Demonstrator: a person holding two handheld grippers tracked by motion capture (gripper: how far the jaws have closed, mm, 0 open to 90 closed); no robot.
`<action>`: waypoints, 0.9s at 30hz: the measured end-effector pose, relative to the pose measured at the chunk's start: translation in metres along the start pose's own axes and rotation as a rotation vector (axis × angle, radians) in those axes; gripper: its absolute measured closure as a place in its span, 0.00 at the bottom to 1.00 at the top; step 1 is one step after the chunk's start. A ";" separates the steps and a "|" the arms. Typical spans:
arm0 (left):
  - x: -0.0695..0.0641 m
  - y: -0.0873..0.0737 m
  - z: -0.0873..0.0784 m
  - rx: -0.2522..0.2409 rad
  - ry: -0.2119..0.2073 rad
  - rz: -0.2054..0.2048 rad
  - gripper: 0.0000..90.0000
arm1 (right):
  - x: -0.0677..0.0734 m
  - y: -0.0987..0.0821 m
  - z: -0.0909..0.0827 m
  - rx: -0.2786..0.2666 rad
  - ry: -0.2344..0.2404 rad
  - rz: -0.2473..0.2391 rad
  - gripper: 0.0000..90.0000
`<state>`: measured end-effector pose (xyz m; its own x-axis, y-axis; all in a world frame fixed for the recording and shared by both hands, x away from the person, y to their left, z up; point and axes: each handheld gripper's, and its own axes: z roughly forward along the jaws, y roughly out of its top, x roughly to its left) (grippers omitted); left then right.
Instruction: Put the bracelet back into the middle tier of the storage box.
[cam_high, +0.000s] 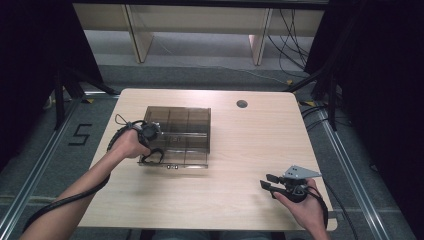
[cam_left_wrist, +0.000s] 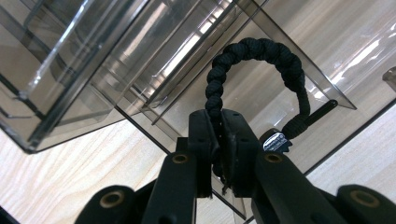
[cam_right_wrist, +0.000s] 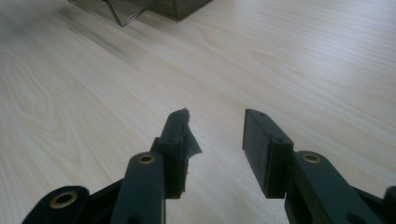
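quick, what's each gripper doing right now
Left gripper: jaws shut on the black braided cord bracelet, over the smoky plastic organizer box.
Right gripper: jaws open, holding nothing.

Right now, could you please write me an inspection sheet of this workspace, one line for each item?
Surface: light wooden table, with a round cable hole.
Job's things: smoky clear compartment box; black braided bracelet.
Clutter: nothing seen.
Grippers: left gripper shut on the bracelet at the box; right gripper open, nothing between the jaws.
Cables: black cable trails along the left forearm.
Surroundings: grey floor, a 5 marked on it.
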<state>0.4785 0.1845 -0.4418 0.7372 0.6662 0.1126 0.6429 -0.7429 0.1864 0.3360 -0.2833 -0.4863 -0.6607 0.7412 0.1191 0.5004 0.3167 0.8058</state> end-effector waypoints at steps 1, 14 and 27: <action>0.000 0.000 0.000 0.000 0.000 0.000 0.91 | 0.000 0.000 0.000 0.000 0.000 0.000 0.69; 0.000 -0.001 -0.007 -0.011 0.013 0.006 0.91 | 0.002 0.000 0.000 0.010 0.007 0.014 0.69; -0.002 0.001 -0.005 0.020 0.021 -0.001 0.96 | 0.003 0.000 0.000 0.018 0.013 0.023 0.69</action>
<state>0.4764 0.1826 -0.4370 0.7320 0.6682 0.1328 0.6480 -0.7431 0.1672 0.3342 -0.2815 -0.4859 -0.6562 0.7405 0.1447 0.5252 0.3107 0.7922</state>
